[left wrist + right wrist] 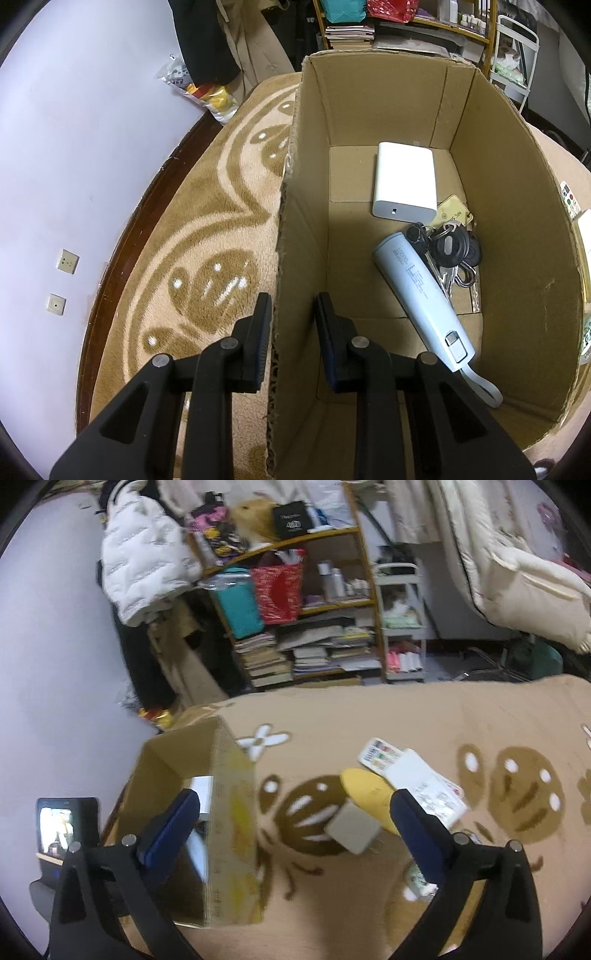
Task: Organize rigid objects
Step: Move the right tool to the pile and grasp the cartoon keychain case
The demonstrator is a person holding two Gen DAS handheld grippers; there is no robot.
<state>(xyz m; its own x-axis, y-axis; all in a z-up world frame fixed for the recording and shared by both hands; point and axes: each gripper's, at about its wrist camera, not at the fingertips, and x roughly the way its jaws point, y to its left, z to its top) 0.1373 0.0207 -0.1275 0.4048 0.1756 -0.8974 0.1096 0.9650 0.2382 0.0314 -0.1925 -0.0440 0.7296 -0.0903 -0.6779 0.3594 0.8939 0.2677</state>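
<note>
**R gripper wide open above blanket**

R gripper [295, 814] hangs w/ blue-padded fingers [171, 821] spread far apart, nothing between them. Cardboard box [229, 812] sits at left on tan patterned blanket [424, 716]. Near right finger: grey square block [352, 830], touching yellow oval item [365, 788]; beyond, remote control [380, 755] and white booklet [424, 788]. View blurred.

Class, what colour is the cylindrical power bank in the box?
Pale blue power bank, clearest in left wrist view.

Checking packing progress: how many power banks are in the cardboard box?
2: a white power bank toward the far end, a light-blue power bank nearer, beside keys. Others may be hidden.
</note>
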